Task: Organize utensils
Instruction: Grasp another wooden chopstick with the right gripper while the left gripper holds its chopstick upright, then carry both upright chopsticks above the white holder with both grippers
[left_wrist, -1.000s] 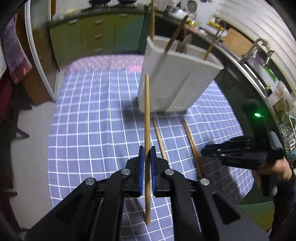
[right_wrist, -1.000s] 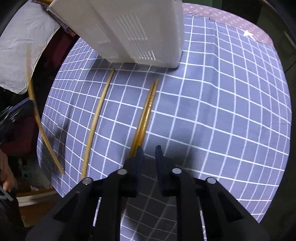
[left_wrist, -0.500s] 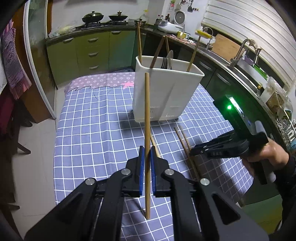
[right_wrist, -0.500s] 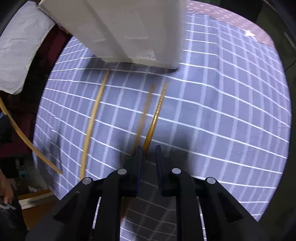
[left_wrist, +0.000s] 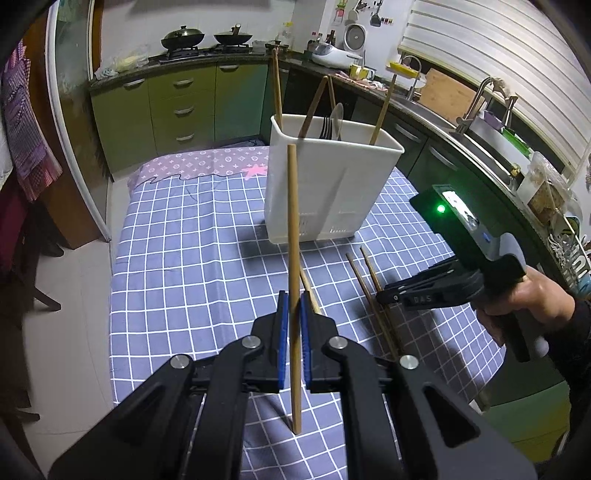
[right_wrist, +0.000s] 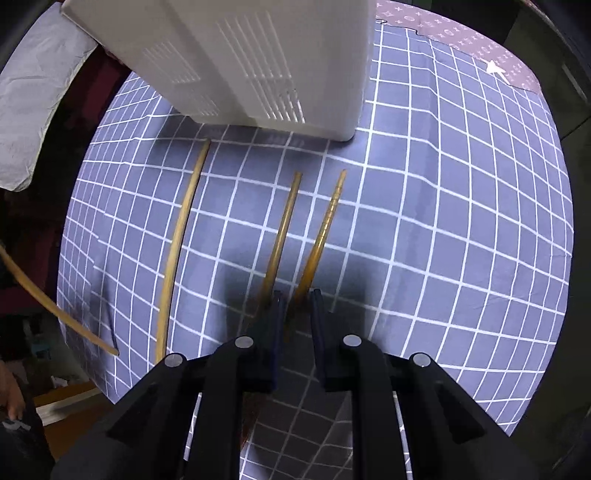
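Note:
My left gripper (left_wrist: 291, 314) is shut on a wooden chopstick (left_wrist: 293, 221) and holds it upright above the checked cloth, in front of the white utensil holder (left_wrist: 332, 192). The holder has chopsticks, a fork and a spoon in it. My right gripper (right_wrist: 297, 295) is slightly open, low over the cloth. The near end of one chopstick (right_wrist: 321, 232) lies between its fingertips. A second chopstick (right_wrist: 282, 229) lies just left of it, a third chopstick (right_wrist: 177, 243) farther left. The right gripper also shows in the left wrist view (left_wrist: 388, 297).
The table carries a purple checked cloth (left_wrist: 184, 258). Its right edge is close to a dark counter with a sink (left_wrist: 480, 125). Green cabinets (left_wrist: 177, 107) and a stove stand behind. A chair (left_wrist: 22, 258) stands at the left.
My left gripper has lifted and drawn back from the holder with the chopstick. My right gripper has opened a little and come down on the pair of chopsticks, which have spread apart.

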